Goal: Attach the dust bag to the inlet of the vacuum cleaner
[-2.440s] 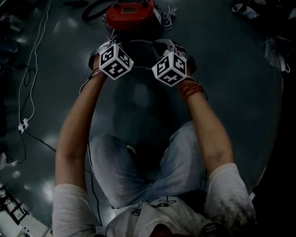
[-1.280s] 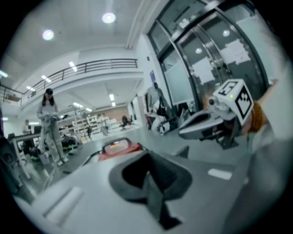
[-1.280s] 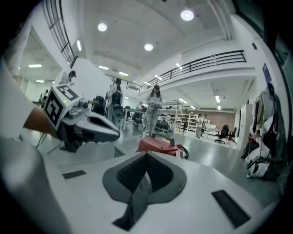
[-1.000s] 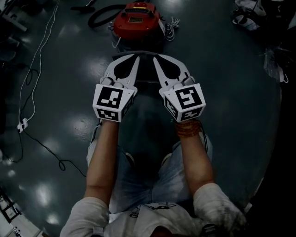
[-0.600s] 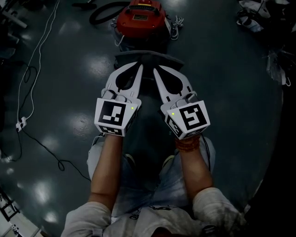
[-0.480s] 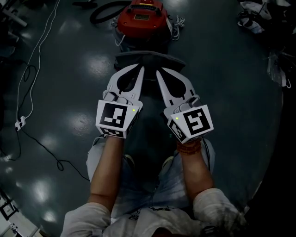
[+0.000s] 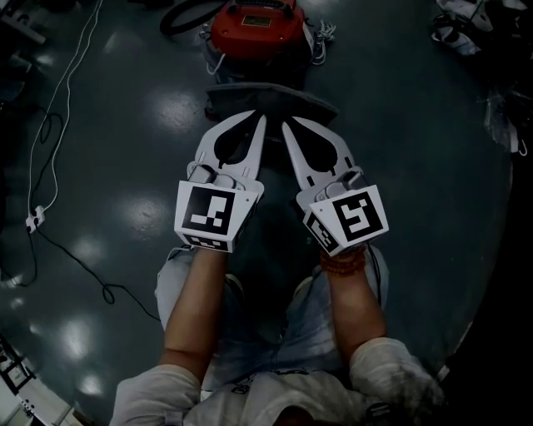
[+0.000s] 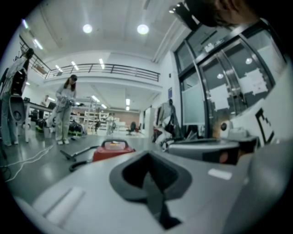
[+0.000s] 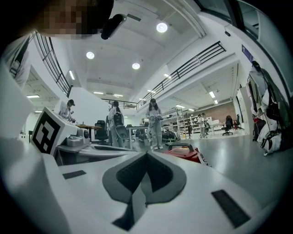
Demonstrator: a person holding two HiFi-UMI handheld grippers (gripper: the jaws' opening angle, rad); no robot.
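The red vacuum cleaner [image 7: 250, 23] stands on the dark floor at the top of the head view. It also shows ahead of both jaws as a red body [image 8: 112, 150] [image 9: 185, 153]. A dark grey flat bag-like piece [image 7: 271, 98] lies on the floor just in front of it. My left gripper [image 7: 261, 120] and right gripper [image 7: 286, 125] are held side by side above the person's knees. Their tips point at that grey piece and stay short of it. Both pairs of jaws are shut with nothing between them [image 8: 147, 154] [image 9: 146, 155].
A black hose [image 7: 185, 13] curls left of the vacuum. A white cable [image 7: 52, 125] and a plug strip [image 7: 33, 223] lie on the floor at the left. Loose items [image 7: 462, 18] sit at the top right. Several people [image 9: 154, 121] stand far off in the hall.
Both grippers have drawn back from the vacuum toward the person's lap, empty. In the last second they sank slightly in the picture and stayed shut.
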